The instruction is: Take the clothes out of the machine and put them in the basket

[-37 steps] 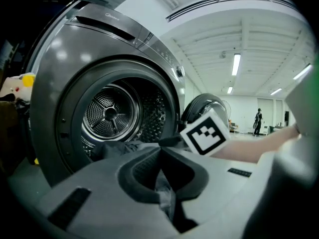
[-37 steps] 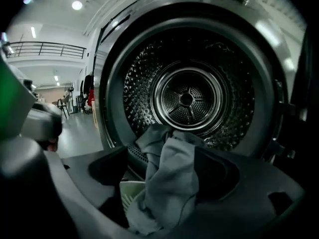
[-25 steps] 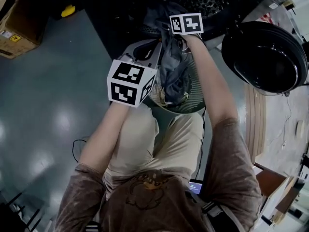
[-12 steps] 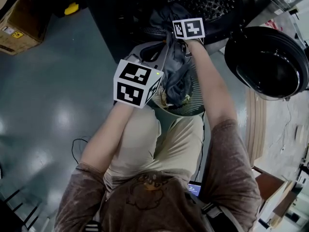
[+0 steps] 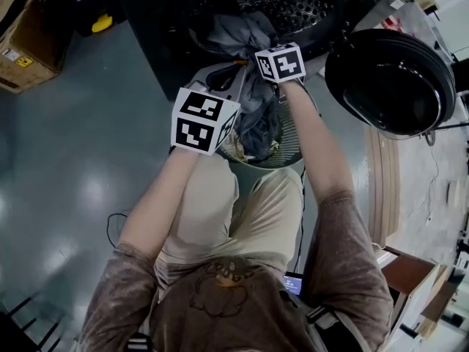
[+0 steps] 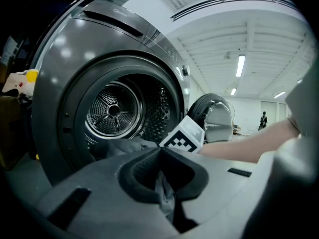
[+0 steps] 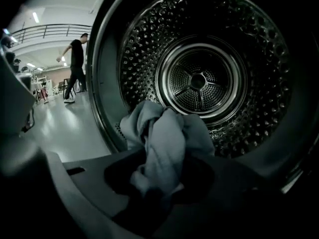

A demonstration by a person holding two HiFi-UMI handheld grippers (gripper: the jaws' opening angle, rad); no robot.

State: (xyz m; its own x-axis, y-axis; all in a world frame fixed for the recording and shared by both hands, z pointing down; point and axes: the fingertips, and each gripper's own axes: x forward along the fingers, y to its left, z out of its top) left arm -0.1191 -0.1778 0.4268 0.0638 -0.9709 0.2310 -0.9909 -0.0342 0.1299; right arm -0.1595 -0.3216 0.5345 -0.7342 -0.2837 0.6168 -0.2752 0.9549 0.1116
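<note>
1. Holding grey clothes [image 5: 245, 39] draped over the lip of the machine [image 5: 315, 9]. Trailing them from the machine mouth down into the basket [image 5: 292, 147] just below, w/ part already lying inside.
2. Clamping right gripper [image 7: 159, 176] on a bunched grey fold at the machine mouth. Just been closing those jaws onto it, squeezing cloth between the pads.
3. Pinching a thin grey strip w/ left gripper [image 6: 160, 156], jaws nearly together on it, near the basket rim. Not able to tell whether same garment as the right's.
4. Working the extraction step, by the look of it. Seeing the back of the machine bare in both gripper views, so prob. dealing w/ the last of the load.
5. Needing next: pulling the right bundle back & down clear of the lip and steering it over the basket. Releasing both grips only after lowering cloth inside the rim.
6. Watching for snagging on the open door [image 5: 392, 83] at right, or for spilling cloth over the rim onto the floor [image 5: 80, 160].
</note>
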